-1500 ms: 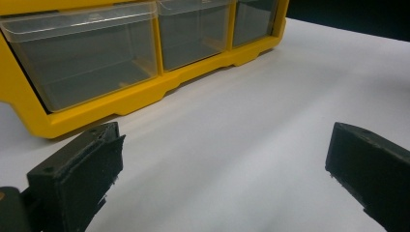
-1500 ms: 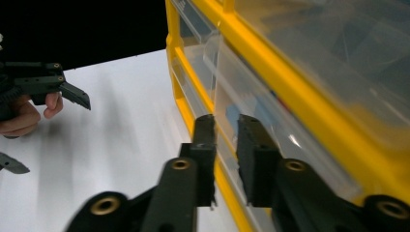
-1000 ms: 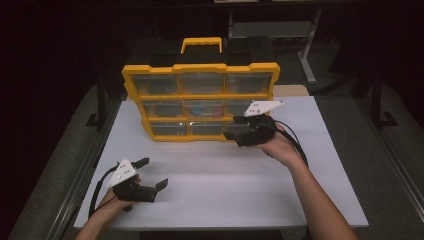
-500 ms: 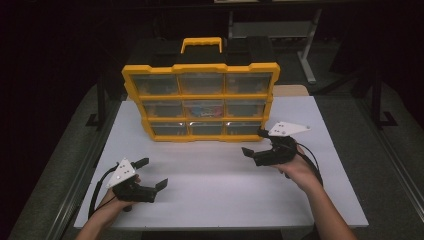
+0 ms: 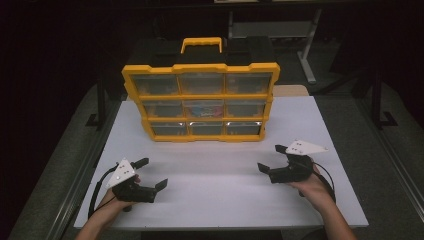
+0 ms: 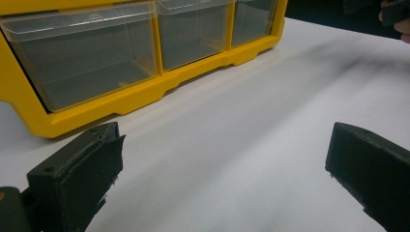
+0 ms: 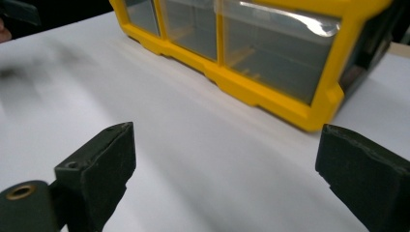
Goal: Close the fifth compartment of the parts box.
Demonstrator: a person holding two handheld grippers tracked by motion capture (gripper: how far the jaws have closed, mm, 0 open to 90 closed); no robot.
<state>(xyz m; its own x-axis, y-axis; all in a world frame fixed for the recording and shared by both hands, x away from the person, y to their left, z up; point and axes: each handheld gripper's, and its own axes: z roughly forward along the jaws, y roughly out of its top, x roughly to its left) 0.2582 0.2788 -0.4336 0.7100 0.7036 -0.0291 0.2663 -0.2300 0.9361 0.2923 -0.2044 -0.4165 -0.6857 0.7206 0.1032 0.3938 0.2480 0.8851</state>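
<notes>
The right tool [image 5: 272,163] hangs low over the white worktop [image 5: 220,200] with its jaws spread wide and nothing between them; they have just been opening. Ahead of its jaws and off to one side stands the yellow organizer [image 5: 200,100], upright at the far side of the worktop, its long axis running crosswise to the tool's reach and its clear drawers [image 7: 270,46] facing the tool. The bottom row of drawers is the part nearest the jaws, though a bare stretch of worktop lies between. The left tool [image 5: 150,175] rests nearer the person, jaws likewise apart and empty, also pointed toward the organizer's lower drawers [image 6: 80,58]. Both tools stand about equally far from it, so either could go in, probably each to the drawer on its own side. Compared with a second ago, the right tool has drawn back from the organizer's lower right front and sunk toward the worktop, while the left tool has kept its place.
</notes>
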